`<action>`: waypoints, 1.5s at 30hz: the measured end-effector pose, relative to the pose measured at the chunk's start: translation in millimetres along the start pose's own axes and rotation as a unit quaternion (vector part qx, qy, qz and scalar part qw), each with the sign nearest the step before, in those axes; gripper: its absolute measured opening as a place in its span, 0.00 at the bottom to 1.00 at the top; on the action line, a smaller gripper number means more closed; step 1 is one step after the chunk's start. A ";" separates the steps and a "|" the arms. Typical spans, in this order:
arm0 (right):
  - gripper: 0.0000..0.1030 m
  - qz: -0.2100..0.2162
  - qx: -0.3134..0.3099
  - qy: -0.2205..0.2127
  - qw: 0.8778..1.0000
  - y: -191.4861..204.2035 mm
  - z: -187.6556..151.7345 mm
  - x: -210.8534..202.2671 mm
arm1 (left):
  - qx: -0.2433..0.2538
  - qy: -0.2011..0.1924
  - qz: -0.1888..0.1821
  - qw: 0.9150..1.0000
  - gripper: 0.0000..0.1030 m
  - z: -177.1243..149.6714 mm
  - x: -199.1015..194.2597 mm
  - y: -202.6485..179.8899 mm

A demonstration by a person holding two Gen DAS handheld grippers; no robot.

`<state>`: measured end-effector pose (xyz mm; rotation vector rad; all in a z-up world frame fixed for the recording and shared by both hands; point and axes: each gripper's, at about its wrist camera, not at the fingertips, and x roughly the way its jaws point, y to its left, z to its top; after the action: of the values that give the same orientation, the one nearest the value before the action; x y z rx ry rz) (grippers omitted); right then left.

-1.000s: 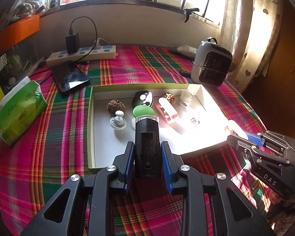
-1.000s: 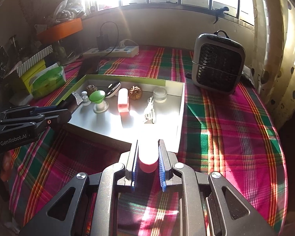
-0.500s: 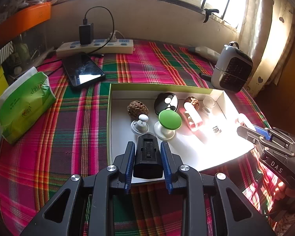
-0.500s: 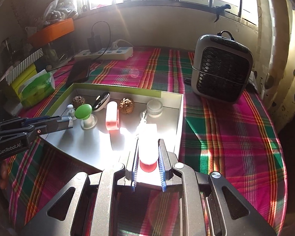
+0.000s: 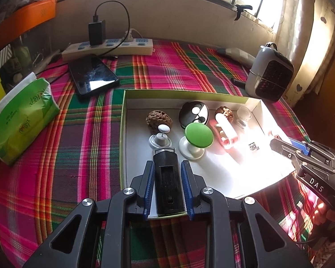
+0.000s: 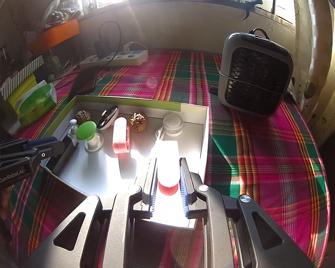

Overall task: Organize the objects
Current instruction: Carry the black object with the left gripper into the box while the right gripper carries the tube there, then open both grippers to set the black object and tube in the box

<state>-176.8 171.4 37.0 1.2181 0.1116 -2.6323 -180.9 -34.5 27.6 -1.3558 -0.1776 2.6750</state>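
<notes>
My left gripper [image 5: 167, 167] is clamped on a black rectangular device [image 5: 167, 178], both blue pads pressed flat against its long sides; its jaws have just been closing onto it, and it hangs over the near edge of the white tray [image 5: 138, 102], close to the near-left corner; the device's far end sits just short of a small white knob on a round base [image 5: 160, 139]. My right gripper [image 6: 167, 172] is squeezed tight on a pale bottle with a red cap [image 6: 167, 163] (the cap end points back toward me), and that one hangs over the tray's near edge toward the right side, in a patch of hard sunlight.

Inside the tray, along the far edge from left to right: a brown walnut [image 5: 155, 120], a black-and-white oval case [image 5: 194, 112], a second walnut [image 5: 223, 113] and a small clear jar [image 5: 244, 114]; in front of those stands a green mushroom-shaped holder [image 5: 198, 135] on its white foot, with a pink clip-like case [image 5: 224, 134] lying just to its right.

The tray rests on the plaid tablecloth [image 5: 55, 156]; beyond its far-left corner lie a dark phone [image 5: 92, 76] and a power strip [image 5: 109, 49]; a green tissue pack [image 5: 22, 116] sits off the tray's left edge, and a small grey fan heater [image 6: 255, 76] stands beyond the far-right corner.
</notes>
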 end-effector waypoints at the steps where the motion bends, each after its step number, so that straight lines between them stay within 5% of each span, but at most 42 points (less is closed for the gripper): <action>1: 0.18 -0.002 -0.001 0.001 1.000 -0.3 0.8 1.1 | -0.002 0.001 0.000 1.000 0.22 -0.1 0.8 0.6; 40: 0.19 -0.023 0.003 0.021 0.999 -2.9 16.1 34.8 | 0.003 -0.002 0.006 1.000 0.23 0.1 6.0 -2.6; 45: 0.27 -0.025 0.006 0.016 1.000 -2.6 15.5 31.9 | 0.002 -0.005 0.012 1.000 0.24 -1.7 3.8 -1.0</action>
<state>-208.9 165.5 22.7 1.2783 0.1345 -2.6592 -181.7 -32.7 23.8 -1.3534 -0.1588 2.7000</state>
